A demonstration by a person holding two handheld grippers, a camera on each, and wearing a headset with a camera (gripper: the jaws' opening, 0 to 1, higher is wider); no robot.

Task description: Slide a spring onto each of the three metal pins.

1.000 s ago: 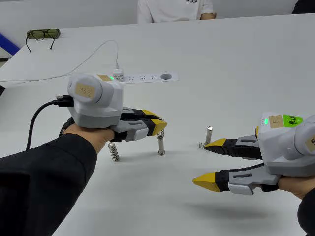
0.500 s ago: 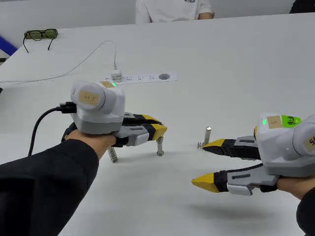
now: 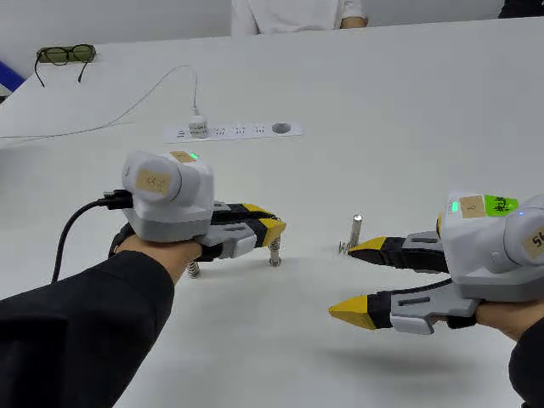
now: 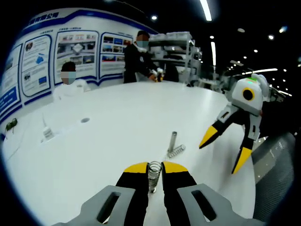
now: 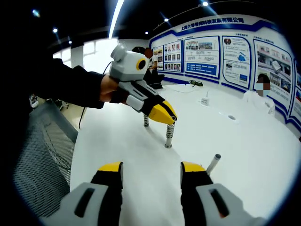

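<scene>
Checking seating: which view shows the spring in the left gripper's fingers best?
Right gripper view. The spring stands side-on over its pin, with its coils visible below the left gripper's yellow fingertips. The left gripper view is closer but shows just the top coils between the fingers. The head view has it small, its top behind the fingers.

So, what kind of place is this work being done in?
Probably a company lab or demonstration hall, not a home: a large white worktable, printed display boards along the wall, and storage shelves under rows of ceiling lights.
</scene>
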